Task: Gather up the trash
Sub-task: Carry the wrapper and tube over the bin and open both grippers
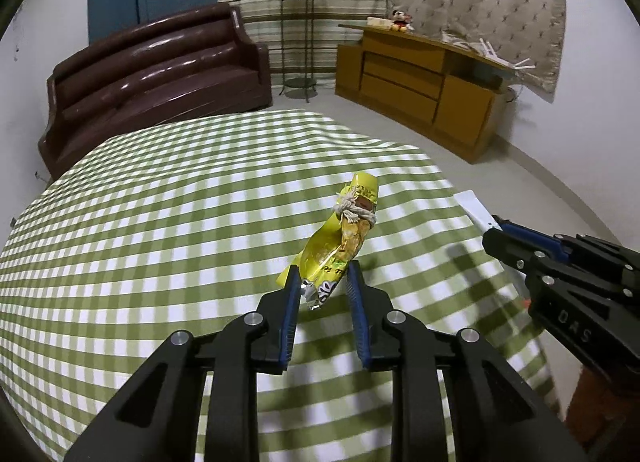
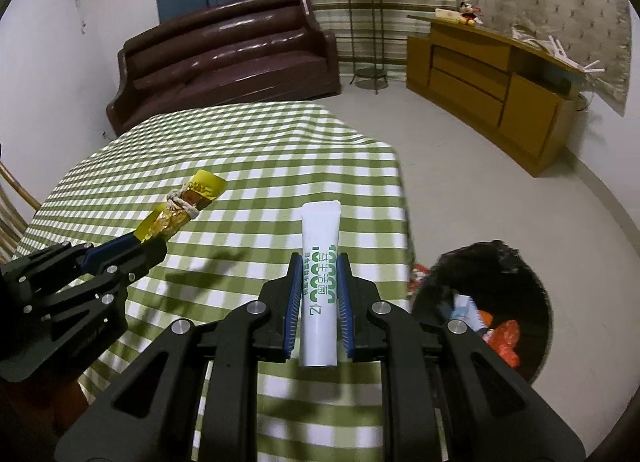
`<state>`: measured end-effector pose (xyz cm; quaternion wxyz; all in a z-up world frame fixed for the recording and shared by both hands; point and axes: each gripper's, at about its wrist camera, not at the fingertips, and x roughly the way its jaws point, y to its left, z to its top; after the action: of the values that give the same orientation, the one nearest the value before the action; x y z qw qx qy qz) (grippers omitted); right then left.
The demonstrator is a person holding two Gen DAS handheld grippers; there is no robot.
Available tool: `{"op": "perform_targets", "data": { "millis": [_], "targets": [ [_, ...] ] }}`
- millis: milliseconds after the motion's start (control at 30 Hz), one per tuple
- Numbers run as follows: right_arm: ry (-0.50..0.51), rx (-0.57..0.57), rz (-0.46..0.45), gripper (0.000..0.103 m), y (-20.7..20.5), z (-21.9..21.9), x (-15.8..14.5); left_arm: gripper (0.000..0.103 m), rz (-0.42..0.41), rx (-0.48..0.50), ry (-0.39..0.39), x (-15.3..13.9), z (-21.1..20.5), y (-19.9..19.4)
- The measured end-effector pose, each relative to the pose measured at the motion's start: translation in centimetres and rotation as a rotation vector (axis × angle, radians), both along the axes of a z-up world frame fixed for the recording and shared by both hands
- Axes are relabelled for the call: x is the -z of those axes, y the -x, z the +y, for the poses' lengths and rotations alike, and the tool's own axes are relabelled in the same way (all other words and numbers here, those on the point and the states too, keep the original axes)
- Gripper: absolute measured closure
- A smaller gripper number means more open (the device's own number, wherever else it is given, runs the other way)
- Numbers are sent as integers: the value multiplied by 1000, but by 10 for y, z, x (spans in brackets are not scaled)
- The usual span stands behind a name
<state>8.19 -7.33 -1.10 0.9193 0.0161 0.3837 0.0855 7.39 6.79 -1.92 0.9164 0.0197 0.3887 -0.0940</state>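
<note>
Left claw (image 1: 323, 276) around yellow wrapper (image 1: 340, 242), its crumpled print unreadable

One wrapper (image 1: 344, 238), one tube (image 2: 321, 286), one bin (image 2: 520, 262).

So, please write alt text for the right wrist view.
The right gripper holds a white tube above a green checked table. At left, the left gripper grips a yellow wrapper. A black trash bin stands on the floor at right.
</note>
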Motion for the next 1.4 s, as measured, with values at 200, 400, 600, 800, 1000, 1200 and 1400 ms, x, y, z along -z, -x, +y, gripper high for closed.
{"op": "perform_targets", "data": {
  "millis": [200,400,600,800,1000,1200,1400],
  "targets": [
    [15,73,-26,86,9,-38,-7,78,-13,53,18,-6,-35,2],
    [23,168,-40,86,17,-84,-6,78,-28,113,28,-10,-74,-1],
    [28,249,-36,86,22,-122,1,78,-29,168,27,-7,-114,-3],
    [40,294,-31,86,23,-142,11,78,-21,208,16,0,-144,-10],
    [36,320,-21,85,17,-158,23,78,-9,232,3,9,-168,-21],
    [15,341,-17,74,8,-163,30,73,16,244,-8,19,-182,-30],
    [6,356,-17,67,7,-168,35,61,39,235,-16,27,-184,-32]
  ]
}}
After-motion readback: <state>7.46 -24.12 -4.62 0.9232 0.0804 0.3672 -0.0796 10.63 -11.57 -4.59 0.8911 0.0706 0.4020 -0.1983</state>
